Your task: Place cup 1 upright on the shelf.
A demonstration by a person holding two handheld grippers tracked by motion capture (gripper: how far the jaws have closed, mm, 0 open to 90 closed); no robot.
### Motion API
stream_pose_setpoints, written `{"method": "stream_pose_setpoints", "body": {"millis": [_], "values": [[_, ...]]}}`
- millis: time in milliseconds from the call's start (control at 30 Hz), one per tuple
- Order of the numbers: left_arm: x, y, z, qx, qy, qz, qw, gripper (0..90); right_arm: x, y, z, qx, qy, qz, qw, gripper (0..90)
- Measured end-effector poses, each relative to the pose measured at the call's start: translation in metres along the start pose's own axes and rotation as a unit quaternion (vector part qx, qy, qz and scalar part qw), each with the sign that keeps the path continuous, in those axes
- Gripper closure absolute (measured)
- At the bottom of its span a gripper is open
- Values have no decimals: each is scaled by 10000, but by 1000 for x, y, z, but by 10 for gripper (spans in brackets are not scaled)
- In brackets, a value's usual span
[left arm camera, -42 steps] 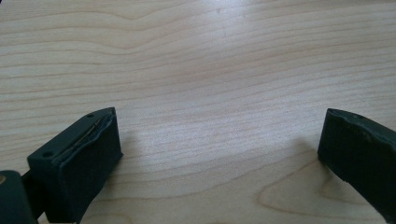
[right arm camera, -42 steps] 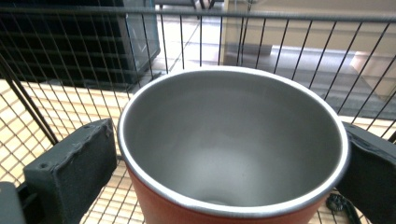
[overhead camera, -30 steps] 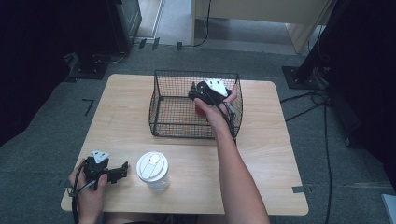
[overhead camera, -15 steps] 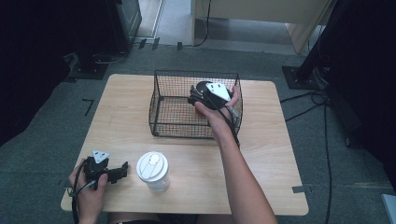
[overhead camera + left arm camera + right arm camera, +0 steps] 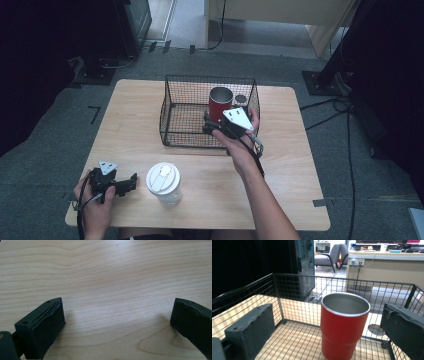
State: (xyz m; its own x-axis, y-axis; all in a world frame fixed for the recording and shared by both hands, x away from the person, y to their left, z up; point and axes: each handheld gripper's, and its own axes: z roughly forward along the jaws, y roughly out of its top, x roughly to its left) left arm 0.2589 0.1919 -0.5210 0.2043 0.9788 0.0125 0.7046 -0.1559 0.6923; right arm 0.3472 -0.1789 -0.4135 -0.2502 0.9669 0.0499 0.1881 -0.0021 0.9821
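The right hand-held gripper [image 5: 220, 124] has drawn back from inside the wire basket [image 5: 172, 112], uncovering one red tumbler [image 5: 220, 103] standing upright there. From above: one basket, one tumbler, one lidded white cup [image 5: 163, 182] on the tabletop [image 5: 135, 105], two grippers. The left hand-held gripper [image 5: 117, 320] rests wide open over bare wood. Right gripper view: jaws spread wide, tumbler [image 5: 343, 323] between them, untouched.

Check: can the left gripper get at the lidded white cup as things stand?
Probably yes. The left gripper sits open on the table, beside the white cup, with nothing between them.
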Motion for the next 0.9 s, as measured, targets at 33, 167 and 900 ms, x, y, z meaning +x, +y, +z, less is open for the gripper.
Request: {"method": "stream_pose_setpoints", "body": {"millis": [33,167,900], "values": [[0,0,0,0,1,2,10000,0,0,-2,-4,4,21,-36,10000,0],[0,0,0,2,1,2,10000,0,2,-8,-18,73,131,-65,9999,0],[0,0,0,-1,1,3,10000,0,12,-35,-71,123,382,-173,9990,0]]}}
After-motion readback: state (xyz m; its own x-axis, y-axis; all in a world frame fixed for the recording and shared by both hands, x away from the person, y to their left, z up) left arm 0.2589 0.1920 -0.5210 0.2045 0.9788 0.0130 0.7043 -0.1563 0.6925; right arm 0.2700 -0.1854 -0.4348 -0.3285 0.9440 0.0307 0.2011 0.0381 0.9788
